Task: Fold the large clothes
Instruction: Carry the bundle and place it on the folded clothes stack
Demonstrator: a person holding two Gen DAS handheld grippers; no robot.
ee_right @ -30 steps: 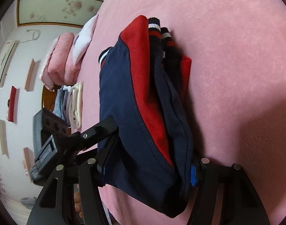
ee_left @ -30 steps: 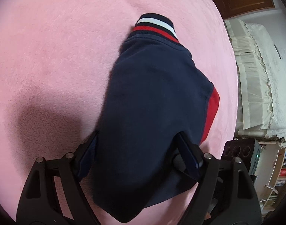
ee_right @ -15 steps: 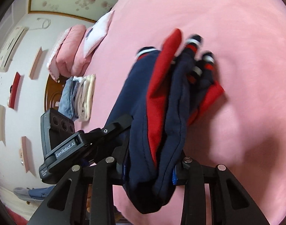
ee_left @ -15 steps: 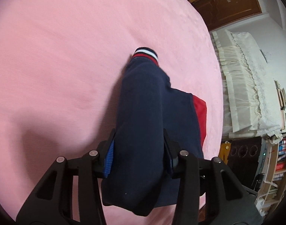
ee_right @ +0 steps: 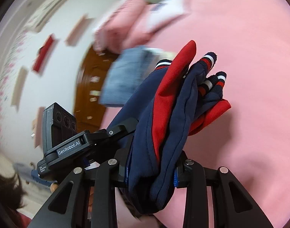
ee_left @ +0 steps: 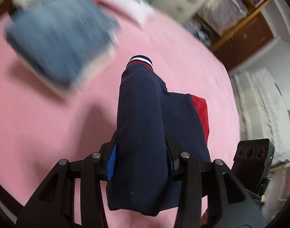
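A folded navy and red sweatshirt (ee_left: 143, 125) with striped cuffs hangs between both grippers, lifted above the pink blanket (ee_left: 40, 125). My left gripper (ee_left: 141, 161) is shut on one end of the bundle. My right gripper (ee_right: 151, 171) is shut on the other end of the sweatshirt (ee_right: 164, 117), with its striped cuffs (ee_right: 211, 60) sticking out ahead. The left gripper's body (ee_right: 68, 140) shows at the left of the right wrist view.
A blurred stack of folded denim clothes (ee_left: 59, 38) lies on the blanket ahead left; it also shows in the right wrist view (ee_right: 125, 76). Pink bedding and a pillow (ee_right: 129, 26) lie beyond. Wooden cabinets (ee_left: 240, 38) and a white bed (ee_left: 262, 104) stand at the right.
Both grippers have swung with the sweatshirt held between them, lifted off the blanket. The folded denim stack has come into view ahead. Both views are motion-blurred.
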